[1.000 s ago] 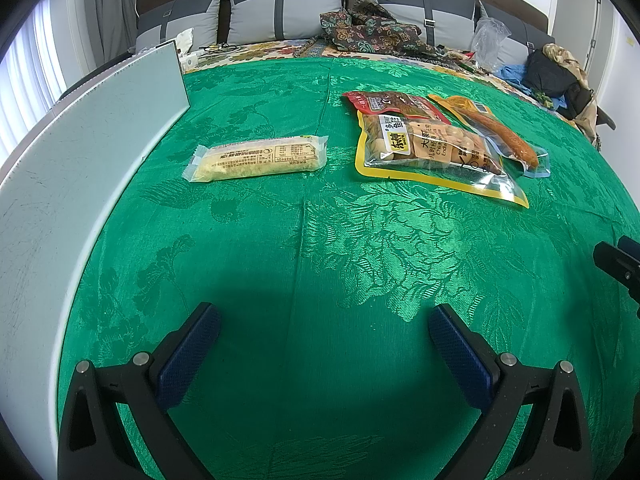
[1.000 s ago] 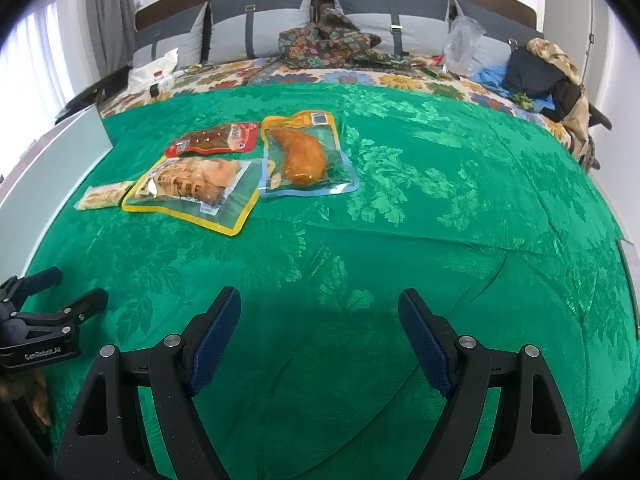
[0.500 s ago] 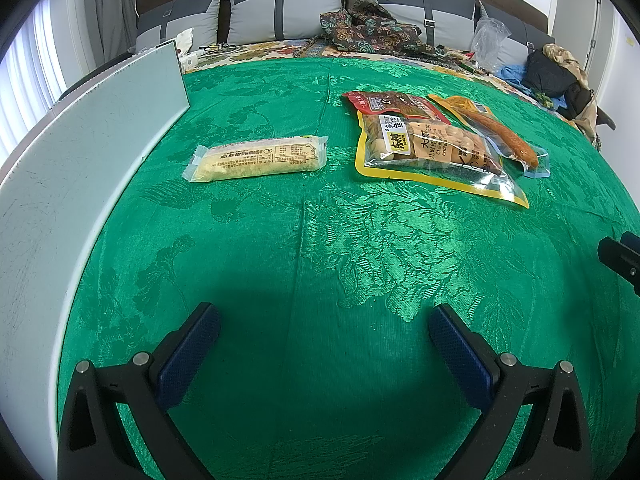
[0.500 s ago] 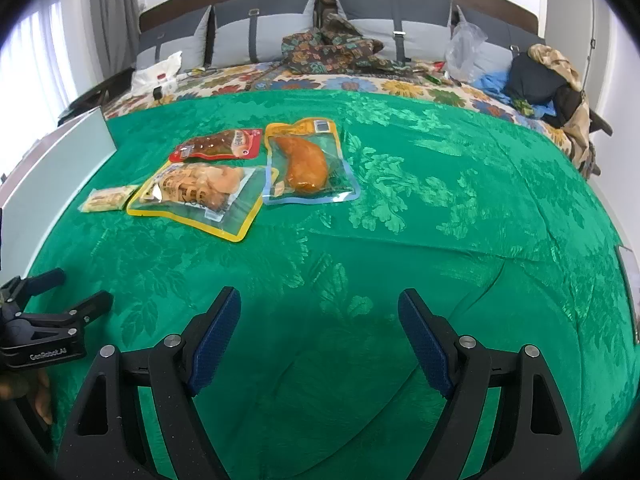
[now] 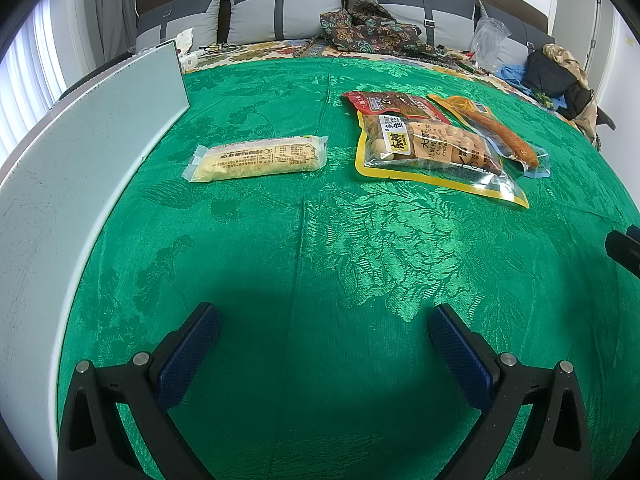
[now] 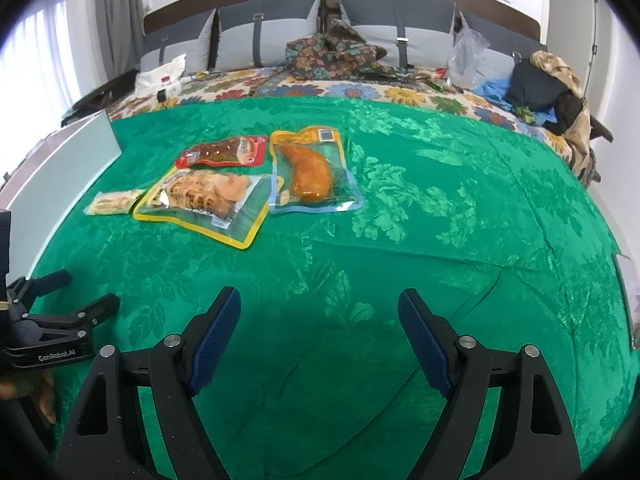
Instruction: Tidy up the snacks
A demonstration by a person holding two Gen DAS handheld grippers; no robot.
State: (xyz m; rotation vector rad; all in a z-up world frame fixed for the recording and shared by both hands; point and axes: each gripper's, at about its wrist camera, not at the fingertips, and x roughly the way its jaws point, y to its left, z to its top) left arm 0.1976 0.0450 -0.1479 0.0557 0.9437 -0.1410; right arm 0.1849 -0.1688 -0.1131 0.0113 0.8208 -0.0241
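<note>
Raised a little since a second ago, the right gripper point(image 6: 319, 336) gapes wide and empty, as does the left gripper point(image 5: 324, 344). Four snack packets point(image 6: 224, 176) lie well ahead on the green cloth point(image 5: 320, 264), nothing between; a white board point(image 5: 80, 168) stands left.

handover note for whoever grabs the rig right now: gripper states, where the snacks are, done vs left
Left gripper: open, holding nothing, low over the green bedspread.
Right gripper: open, holding nothing.
Snacks: pale long packet lies alone, nearest the white board. Yellow-edged pouch overlaps the red packet behind it and the blue-edged pouch with the orange piece beside it.
Done: nothing visibly sorted; nothing gripped.
Left: all four packs. The pale packet looks the easiest first pick for the left.
</note>
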